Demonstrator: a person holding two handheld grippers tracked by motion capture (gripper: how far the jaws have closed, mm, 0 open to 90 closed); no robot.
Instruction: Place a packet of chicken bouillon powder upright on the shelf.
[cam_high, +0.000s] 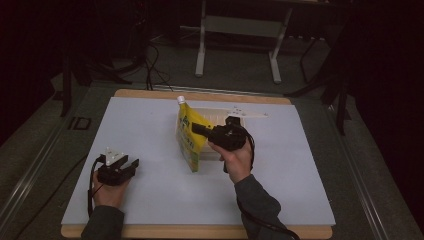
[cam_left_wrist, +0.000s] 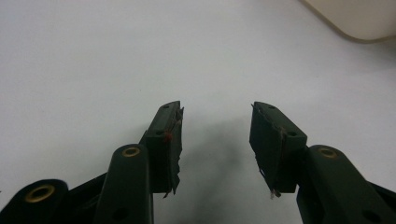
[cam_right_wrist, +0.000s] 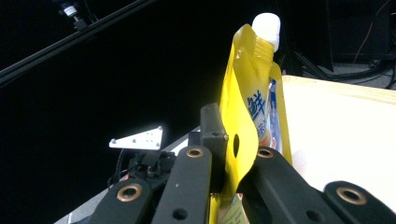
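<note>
A yellow spout pouch with a white cap stands upright mid-table, and my right gripper is shut on its side edge. In the right gripper view the pouch rises between the closed jaws of the right gripper, its cap at the top. My left gripper rests low at the table's front left, open, well apart from the pouch. In its own view the left gripper holds nothing over the bare white sheet.
A cream tray lies just behind the pouch; its corner shows in the left gripper view. The white sheet covers a wooden tabletop. Dark floor, cables and a metal stand lie beyond the far edge.
</note>
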